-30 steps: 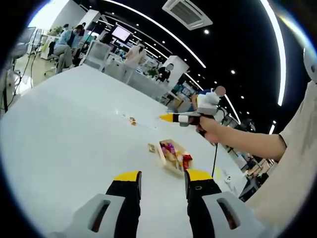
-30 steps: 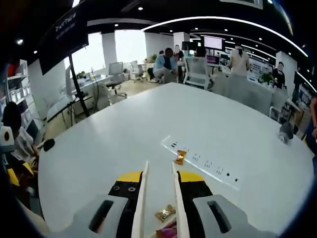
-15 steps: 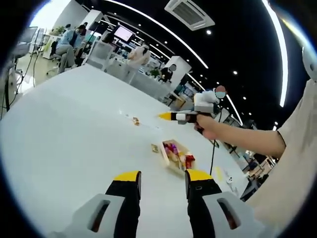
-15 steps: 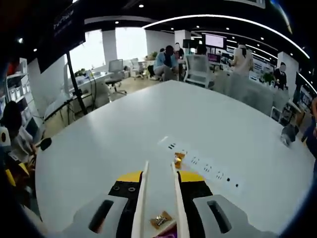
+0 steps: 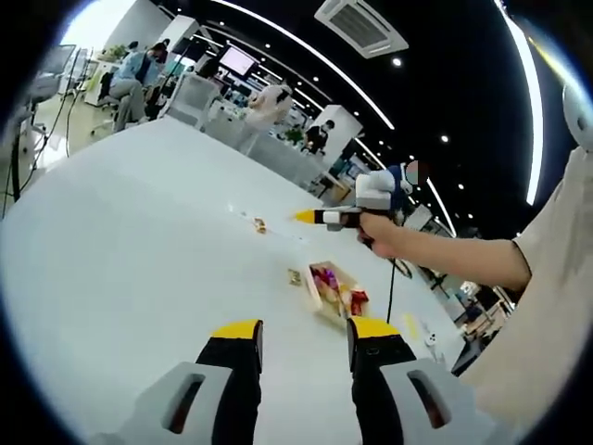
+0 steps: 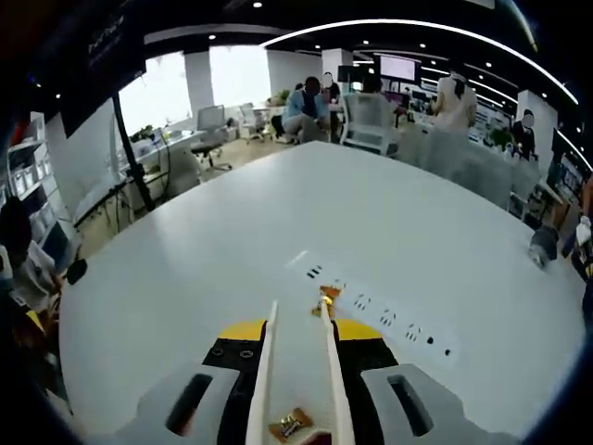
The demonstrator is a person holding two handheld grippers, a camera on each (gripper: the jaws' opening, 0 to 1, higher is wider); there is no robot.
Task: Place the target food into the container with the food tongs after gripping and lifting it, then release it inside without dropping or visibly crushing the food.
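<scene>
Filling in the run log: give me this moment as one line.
right gripper: holds tongs, nothing between tips | left gripper: open, idle | container: has food | loose candy ahead of tongs

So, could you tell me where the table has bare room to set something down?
The table is bare to the left of the container and between it and the left gripper. In the right gripper view, it is bare beyond the socket strip. It is crowded around the container, with a candy beside it, and at the tongs tips, where another candy lies.
</scene>
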